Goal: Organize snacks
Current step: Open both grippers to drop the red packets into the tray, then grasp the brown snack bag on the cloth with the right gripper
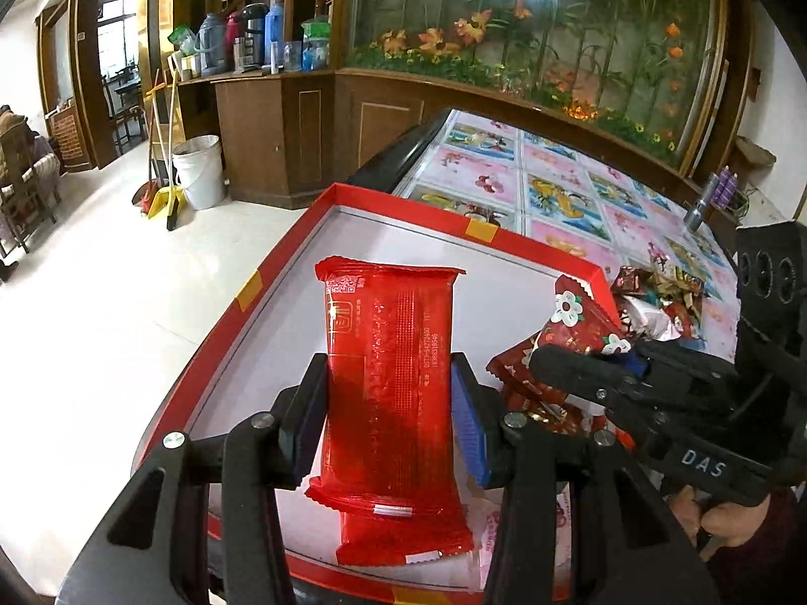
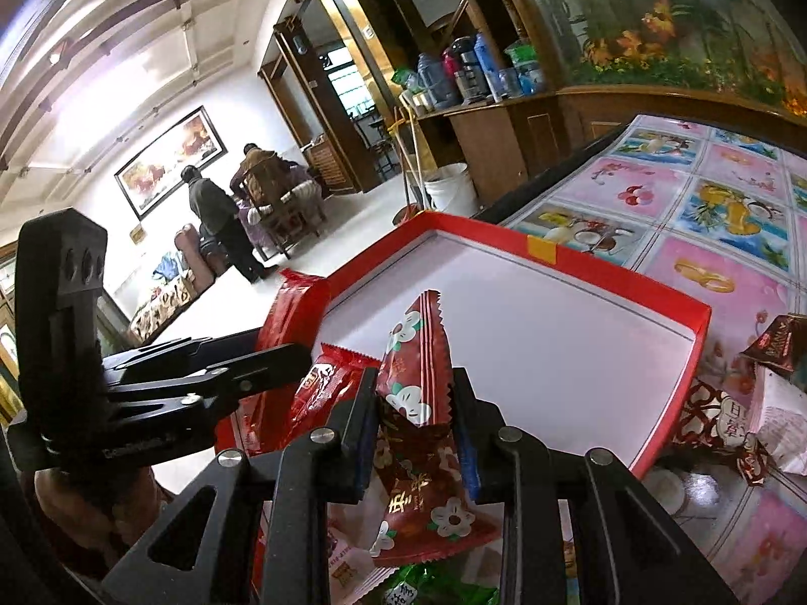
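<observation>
My left gripper (image 1: 391, 393) is shut on a flat red snack packet (image 1: 391, 353), held upright over the red-rimmed box (image 1: 282, 272) with a white floor. Another red packet (image 1: 403, 539) lies below it in the box. My right gripper (image 2: 416, 406) is shut on a dark red flowered snack packet (image 2: 416, 378), held over the near edge of the same box (image 2: 671, 302). The right gripper also shows in the left wrist view (image 1: 580, 358), right of the left one, with the flowered packet (image 1: 575, 322). The left gripper shows in the right wrist view (image 2: 282, 358), holding its red packet (image 2: 292, 302).
A pile of loose wrapped snacks (image 1: 655, 297) lies on the flowered tablecloth (image 1: 570, 191) right of the box; more snacks (image 2: 731, 413) lie beside the box. A green packet (image 2: 434, 587) lies below my right gripper. A white bucket (image 1: 199, 171) and brooms stand on the floor.
</observation>
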Available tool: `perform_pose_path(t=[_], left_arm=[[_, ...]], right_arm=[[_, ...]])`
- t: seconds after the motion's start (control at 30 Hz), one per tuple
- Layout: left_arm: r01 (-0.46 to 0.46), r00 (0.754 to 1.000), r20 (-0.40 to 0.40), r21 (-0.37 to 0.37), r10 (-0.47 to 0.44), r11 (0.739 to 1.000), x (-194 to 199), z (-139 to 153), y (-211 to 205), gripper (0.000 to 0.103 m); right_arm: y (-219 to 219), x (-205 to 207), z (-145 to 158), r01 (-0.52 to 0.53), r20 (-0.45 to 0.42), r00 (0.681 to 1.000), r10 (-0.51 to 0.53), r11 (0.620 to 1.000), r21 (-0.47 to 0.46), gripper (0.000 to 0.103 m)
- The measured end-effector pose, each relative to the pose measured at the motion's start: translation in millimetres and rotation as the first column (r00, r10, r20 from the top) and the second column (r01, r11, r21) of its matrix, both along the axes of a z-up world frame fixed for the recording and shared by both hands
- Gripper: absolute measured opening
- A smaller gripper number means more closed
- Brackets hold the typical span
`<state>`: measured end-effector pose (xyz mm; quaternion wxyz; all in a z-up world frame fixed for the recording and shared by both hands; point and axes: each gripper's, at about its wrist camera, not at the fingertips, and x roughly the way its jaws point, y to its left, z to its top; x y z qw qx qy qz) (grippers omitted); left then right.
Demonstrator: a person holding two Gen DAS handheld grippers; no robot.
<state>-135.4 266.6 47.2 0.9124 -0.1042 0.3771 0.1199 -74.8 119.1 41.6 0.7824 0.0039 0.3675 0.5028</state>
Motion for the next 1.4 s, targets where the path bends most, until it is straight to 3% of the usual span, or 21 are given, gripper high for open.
perform_pose_path(t=[0.3,0.4,0.53,0.6,0.73,0.83,0.97,1.03,1.07,1.23,1.4], left_arm=[[-0.018,0.999,-0.032,0.016,0.019,1.000,1,-7,2,0.045],[-0.041,0.998,-0.036,0.053,0.043,0.998,0,-5,-2,0.045],[-0.050,0.998,-0.024,0.100,0.052,0.994,-2,3,-11,0.061],[-0.042,0.999,-0.009,0.123,0.044,0.991,-4,6,-17,0.066],[-0.004,1.000,-0.003,0.157,0.005,0.988,-5,11,-33,0.072],[0.041,0.999,-0.012,0.166,-0.040,0.985,-2,11,-47,0.072],[0.088,0.996,-0.031,0.177,-0.084,0.980,4,9,-64,0.072],[0.105,0.994,-0.034,0.178,-0.100,0.978,6,10,-71,0.072],[0.113,0.993,-0.034,0.180,-0.109,0.977,7,11,-74,0.072],[0.138,0.990,-0.034,0.190,-0.134,0.972,11,16,-84,0.072],[0.149,0.989,-0.040,0.191,-0.144,0.970,14,15,-88,0.072]], right_arm=[[4,0,-3,-0.016,0.020,1.000,0.016,0.999,-0.031,0.030],[4,-2,-2,-0.011,0.041,0.999,0.013,0.999,-0.045,0.035],[-8,4,5,0.016,0.037,0.999,-0.015,1.000,-0.013,0.046],[-19,11,10,0.049,0.024,0.998,-0.050,0.999,0.019,0.055],[-52,33,22,0.152,0.005,0.988,-0.153,0.985,0.086,0.056],[-87,56,30,0.283,0.029,0.957,-0.288,0.953,0.104,0.062],[-129,95,31,0.484,0.146,0.862,-0.485,0.874,0.044,0.071],[-139,117,26,0.557,0.204,0.816,-0.540,0.830,-0.031,0.072],[-140,125,23,0.571,0.216,0.808,-0.548,0.819,-0.056,0.072],[-115,144,3,0.536,0.218,0.839,-0.499,0.827,-0.170,0.072],[-86,143,-12,0.511,0.283,0.855,-0.435,0.802,-0.308,0.072]])
